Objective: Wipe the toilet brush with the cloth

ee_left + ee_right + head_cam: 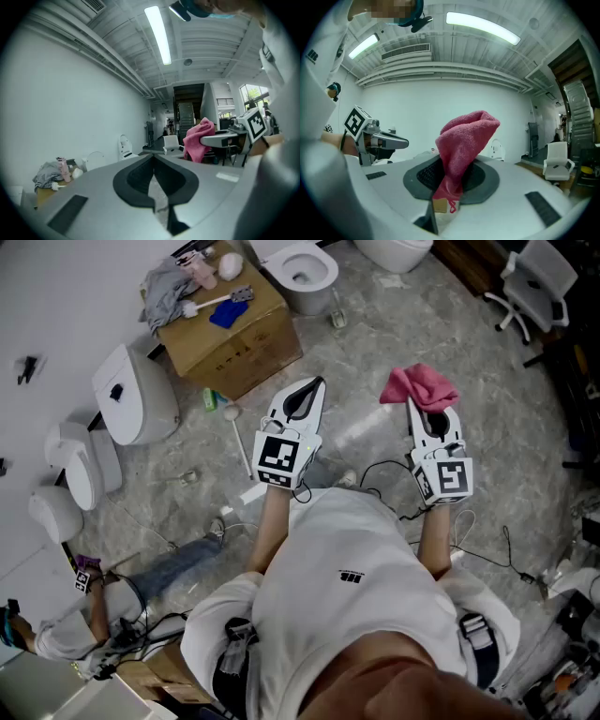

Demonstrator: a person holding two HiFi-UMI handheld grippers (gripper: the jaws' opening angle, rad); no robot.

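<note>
The white toilet brush [208, 304] lies on top of a cardboard box [239, 343] at the upper left, its head [55, 186] also visible at the far left of the left gripper view. My right gripper [413, 407] is shut on a pink cloth [419, 385], which bunches up above the jaws [466, 136]. My left gripper [317, 383] is held level beside it, jaws shut with nothing between them [153, 158]. Both grippers hang in the air over the floor, well short of the box. From the left gripper view, the pink cloth [199, 138] shows at the right.
On the box lie a grey rag [167, 287], a blue cloth [228, 315] and a pink bottle [200, 270]. Toilets [305, 273] and white toilet parts [136, 395] stand around. A white stick-like item [242, 442] and cables [487, 549] lie on the floor. An office chair [534, 282] is at the upper right.
</note>
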